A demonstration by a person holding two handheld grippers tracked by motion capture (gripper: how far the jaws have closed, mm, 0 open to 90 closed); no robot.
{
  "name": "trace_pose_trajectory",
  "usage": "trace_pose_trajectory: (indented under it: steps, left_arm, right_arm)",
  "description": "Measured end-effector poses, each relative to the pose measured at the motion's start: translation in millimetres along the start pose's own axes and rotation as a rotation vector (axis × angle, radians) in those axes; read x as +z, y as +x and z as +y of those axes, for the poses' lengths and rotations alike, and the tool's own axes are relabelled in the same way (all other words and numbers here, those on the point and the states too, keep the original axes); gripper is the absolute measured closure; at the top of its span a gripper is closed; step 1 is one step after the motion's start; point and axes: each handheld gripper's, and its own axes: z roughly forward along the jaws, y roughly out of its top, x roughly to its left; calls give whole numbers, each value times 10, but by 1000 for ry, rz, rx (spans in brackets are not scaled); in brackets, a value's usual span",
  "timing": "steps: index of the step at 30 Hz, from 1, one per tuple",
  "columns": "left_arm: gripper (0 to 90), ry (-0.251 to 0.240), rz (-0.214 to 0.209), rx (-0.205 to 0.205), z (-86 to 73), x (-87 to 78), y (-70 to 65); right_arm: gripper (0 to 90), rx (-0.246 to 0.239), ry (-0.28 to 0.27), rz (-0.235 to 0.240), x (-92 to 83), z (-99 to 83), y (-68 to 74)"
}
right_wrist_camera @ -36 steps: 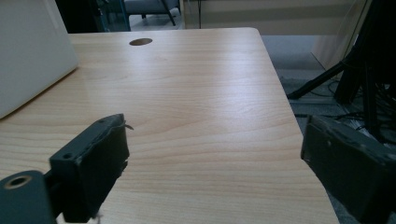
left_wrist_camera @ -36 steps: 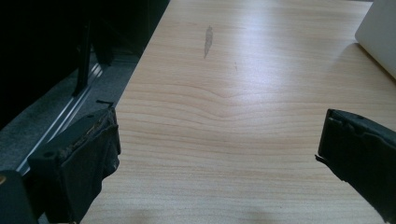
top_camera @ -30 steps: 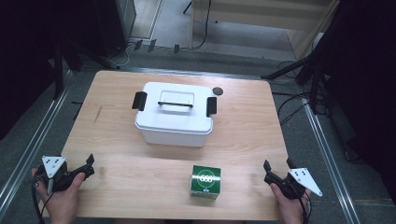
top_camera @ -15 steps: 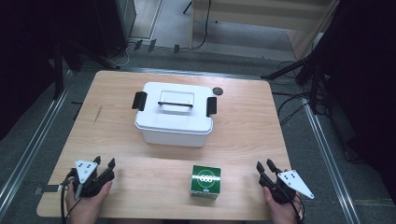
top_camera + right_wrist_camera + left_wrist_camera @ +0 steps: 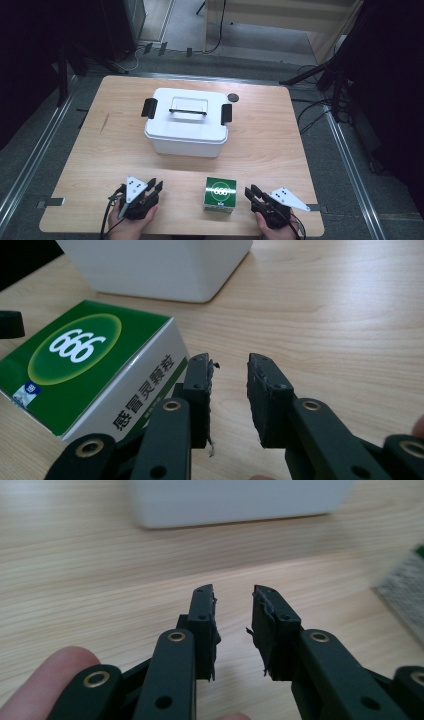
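Green box sits at the table's near edge, just in front of the white lidded bin, left gripper off to the box's left, right gripper just beside its right, both jaws narrowing, a slim gap, nothing between them

Green box: "666" on top, "感冒灵颗粒" on white side.
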Motion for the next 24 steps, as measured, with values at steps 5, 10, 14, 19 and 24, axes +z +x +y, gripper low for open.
trace_pose_trajectory:
  steps: [5, 10, 14, 19, 24]
  left_arm:
    - [798, 32, -96, 39, 53, 61, -300]
    - [867, 53, -170, 78, 72, 137, -528]
    - [890, 51, -207, 87, 90, 172, -617]
    - [900, 55, -203, 84, 83, 207, -660]
    - [900, 54, -191, 48, 115, 249, -603]
  right_arm:
    - [814, 2, 26, 11, 54, -46, 85]
    - [900, -31, 45, 6, 122, -56, 226]
    - [900, -31, 55, 29, 200, -40, 312]
    - [900, -49, 60, 29, 290, -32, 423]
    - [900, -41, 63, 48, 348, -13, 437]
